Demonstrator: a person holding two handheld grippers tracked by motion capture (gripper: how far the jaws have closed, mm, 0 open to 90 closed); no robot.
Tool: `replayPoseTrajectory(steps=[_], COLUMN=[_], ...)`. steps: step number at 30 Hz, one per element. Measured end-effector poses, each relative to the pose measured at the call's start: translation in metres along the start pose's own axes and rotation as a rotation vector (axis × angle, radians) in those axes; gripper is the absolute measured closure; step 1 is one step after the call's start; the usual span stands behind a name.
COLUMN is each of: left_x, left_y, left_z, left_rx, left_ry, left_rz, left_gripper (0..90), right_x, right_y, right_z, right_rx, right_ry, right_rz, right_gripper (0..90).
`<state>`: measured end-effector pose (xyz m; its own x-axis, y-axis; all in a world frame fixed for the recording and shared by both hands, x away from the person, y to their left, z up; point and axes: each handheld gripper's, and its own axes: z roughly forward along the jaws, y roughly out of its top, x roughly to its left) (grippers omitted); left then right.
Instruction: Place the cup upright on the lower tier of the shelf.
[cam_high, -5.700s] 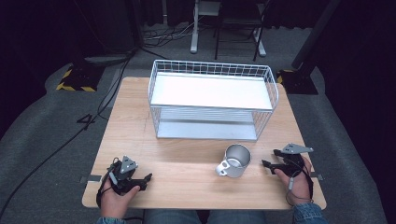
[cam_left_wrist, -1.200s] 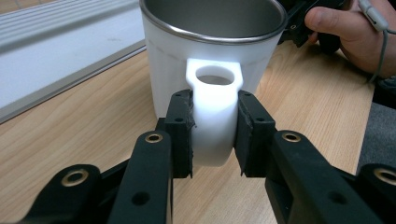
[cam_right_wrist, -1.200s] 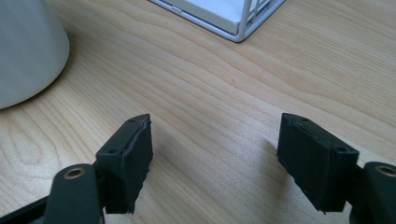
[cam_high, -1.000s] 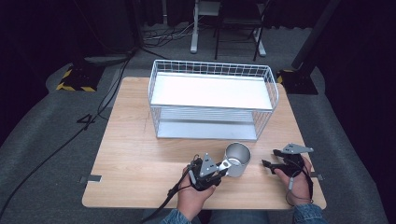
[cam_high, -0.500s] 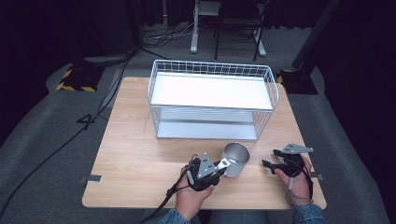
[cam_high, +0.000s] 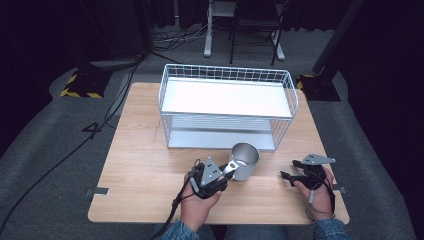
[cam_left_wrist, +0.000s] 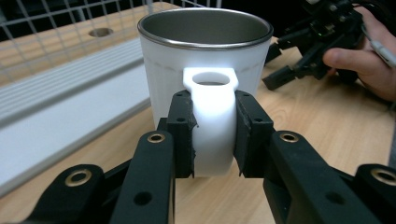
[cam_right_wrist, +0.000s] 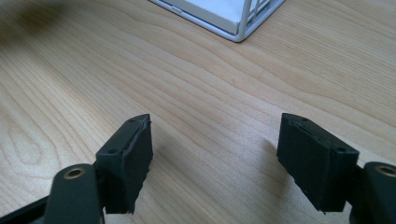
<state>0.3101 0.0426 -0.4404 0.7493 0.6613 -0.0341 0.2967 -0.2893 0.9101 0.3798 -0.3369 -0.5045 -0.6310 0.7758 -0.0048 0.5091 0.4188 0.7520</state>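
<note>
A white mug with a steel rim (cam_high: 243, 161) (cam_left_wrist: 205, 60) stands upright on the wooden table (cam_high: 145, 165), in front of the wire rack (cam_high: 227, 107). My left gripper (cam_high: 226, 172) (cam_left_wrist: 213, 133) is shut on the mug's white handle (cam_left_wrist: 212, 121), one black pad on each side of it. My right gripper (cam_high: 286, 175) (cam_right_wrist: 215, 158) rests at the table's front right, held by a hand, its jaws wide apart over bare wood with nothing between them. In the left gripper view the right gripper (cam_left_wrist: 299, 60) appears beyond the mug.
The white two-level wire rack fills the table's far half; its corner (cam_right_wrist: 243, 23) lies ahead of the right gripper. A cable trails off the front edge from the left gripper. Chair and desk legs stand on the floor behind the table.
The left gripper has come from the table's front left corner to the mug and closed on its handle. The mug has barely shifted. The right gripper has stayed put.
</note>
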Motion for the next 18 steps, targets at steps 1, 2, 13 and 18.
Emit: replayPoseTrajectory(steps=[1,2,13,18], left_x=[0.005,0.005,0.038,0.055], left_y=[0.002,0.002,0.012,0.016], left_z=[-0.003,-0.003,-0.020,-0.026], left_rx=[-0.008,-0.008,-0.044,-0.058], left_ry=[0.015,0.015,0.100,0.138], left_rz=[-0.004,-0.004,-0.003,0.000], left_gripper=[71.3,71.3,71.3,71.3], right_x=[0.000,0.000,0.001,0.001], right_y=[0.000,0.000,0.000,0.000], right_z=[0.000,0.000,0.000,0.000], right_rx=[0.000,0.000,-0.003,-0.002], right_ry=[0.000,0.000,-0.005,-0.004], right_rz=[-0.001,-0.001,-0.006,-0.010], right_gripper=[27.1,27.1,28.4,28.8])
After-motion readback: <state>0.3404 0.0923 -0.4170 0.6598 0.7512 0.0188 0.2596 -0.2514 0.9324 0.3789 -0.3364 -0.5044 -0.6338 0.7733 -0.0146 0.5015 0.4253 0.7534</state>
